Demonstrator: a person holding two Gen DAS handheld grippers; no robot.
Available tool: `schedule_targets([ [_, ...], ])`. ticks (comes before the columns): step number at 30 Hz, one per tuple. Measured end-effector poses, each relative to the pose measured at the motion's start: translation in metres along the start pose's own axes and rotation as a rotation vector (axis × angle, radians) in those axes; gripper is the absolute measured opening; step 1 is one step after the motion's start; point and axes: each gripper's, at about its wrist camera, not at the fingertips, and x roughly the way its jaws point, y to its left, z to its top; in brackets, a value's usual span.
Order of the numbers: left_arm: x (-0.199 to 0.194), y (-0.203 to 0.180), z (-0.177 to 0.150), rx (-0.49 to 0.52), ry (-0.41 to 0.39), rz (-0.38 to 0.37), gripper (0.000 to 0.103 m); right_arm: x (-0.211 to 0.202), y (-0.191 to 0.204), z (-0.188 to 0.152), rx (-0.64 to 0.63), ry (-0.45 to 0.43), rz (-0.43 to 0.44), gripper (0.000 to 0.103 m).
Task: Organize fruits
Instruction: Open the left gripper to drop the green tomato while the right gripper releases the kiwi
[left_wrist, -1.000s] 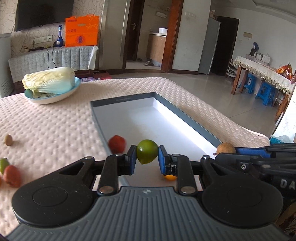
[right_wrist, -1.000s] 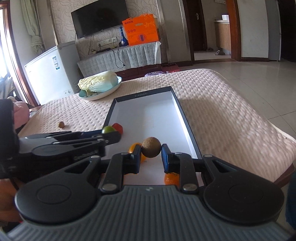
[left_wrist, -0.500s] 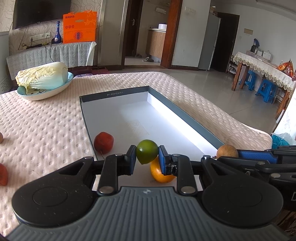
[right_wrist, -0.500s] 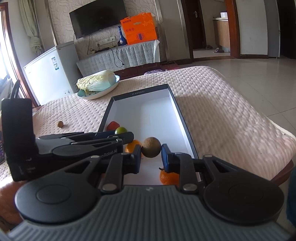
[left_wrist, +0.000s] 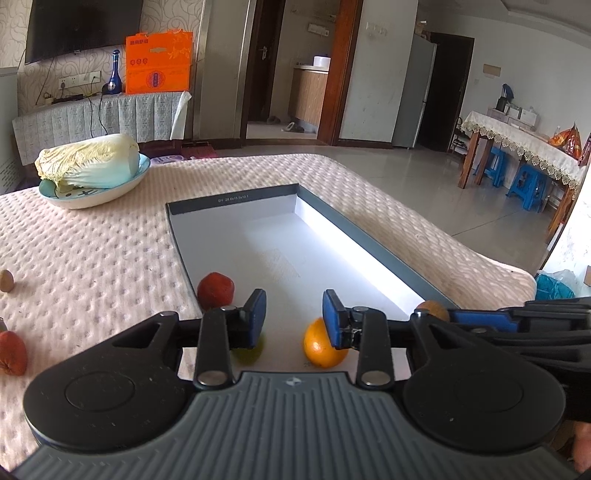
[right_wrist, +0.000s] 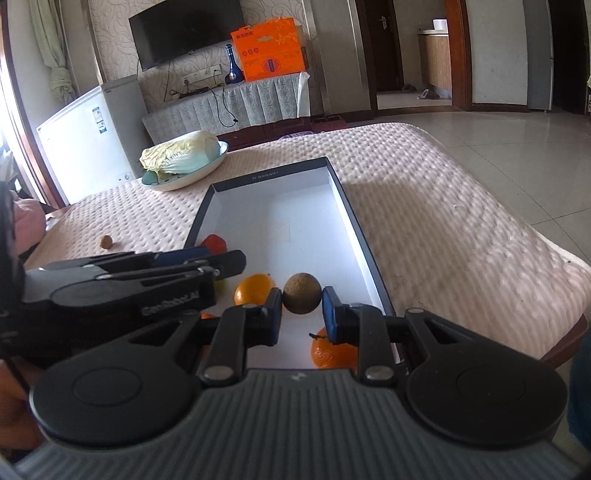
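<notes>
While quilted tablecloth (left_wrist: 92, 258) bears box (left_wrist: 369, 240) | tiled floor (left_wrist: 424, 177) beyond

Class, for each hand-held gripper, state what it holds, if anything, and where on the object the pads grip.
Left hand-held gripper: open, holding nothing. Right hand-held gripper: shut on the brown round fruit, pads pressing its opposite sides around the middle.

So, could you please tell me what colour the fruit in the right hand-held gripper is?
Brown, a dull tan; the round fruit shows best in the right wrist view.
</notes>
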Motion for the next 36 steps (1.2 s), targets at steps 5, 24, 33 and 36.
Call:
schedule_targets([
  [5,-0.012,0.008,0.001,-0.006,-0.015,-0.002,0.039,0.007,0.004,0.001,-0.006,0.004,-0.006,0.027],
  [24,-0.058,0.055,-0.005,-0.053,-0.027,0.037,0.041,0.04,0.018,0.005,-0.011,0.03,-0.058,0.027],
  [33,-0.07,0.073,-0.006,-0.073,-0.034,0.065,0.042,0.053,0.013,0.007,0.04,0.038,-0.109,0.028],
  [36,-0.074,0.079,-0.006,-0.082,-0.037,0.077,0.042,0.05,0.014,0.01,0.058,0.011,-0.118,0.029],
])
